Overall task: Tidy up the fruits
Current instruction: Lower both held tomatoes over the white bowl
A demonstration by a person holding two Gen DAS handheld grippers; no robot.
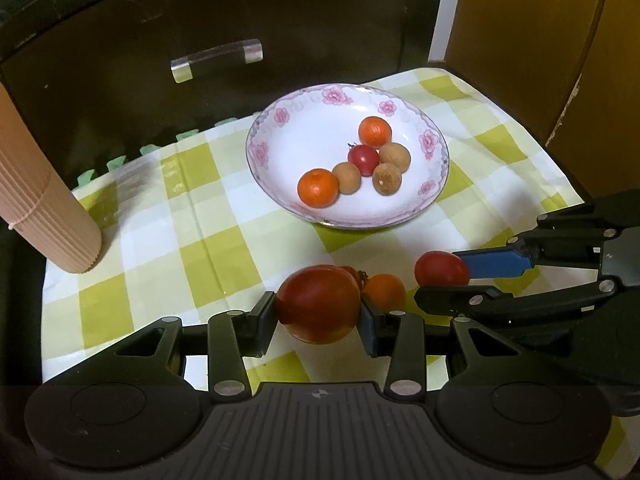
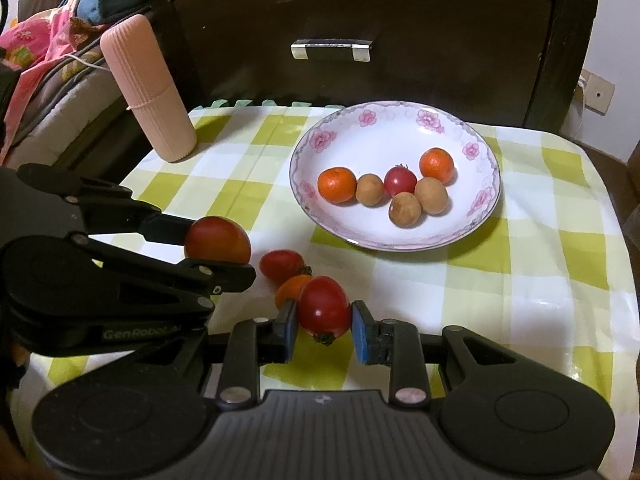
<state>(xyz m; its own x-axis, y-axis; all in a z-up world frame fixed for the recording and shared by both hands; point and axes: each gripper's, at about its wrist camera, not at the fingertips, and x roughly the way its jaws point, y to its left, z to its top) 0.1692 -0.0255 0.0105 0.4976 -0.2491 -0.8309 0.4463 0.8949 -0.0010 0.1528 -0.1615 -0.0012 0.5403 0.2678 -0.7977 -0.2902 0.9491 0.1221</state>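
so the big round red tomato [image 1: 318,304] sits clamped in the left gripper [image 1: 318,326] just over the green-checked cloth [image 1: 224,208], the right gripper [image 2: 323,326] pinches a smaller red tomato [image 2: 325,307], and the floral white plate [image 2: 400,236] of small fruit sits just beyond.

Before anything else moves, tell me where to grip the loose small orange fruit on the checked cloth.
Grip the small orange fruit across its round middle, coming from above: red tomatoes crowd it on both sides, so only its top is free.
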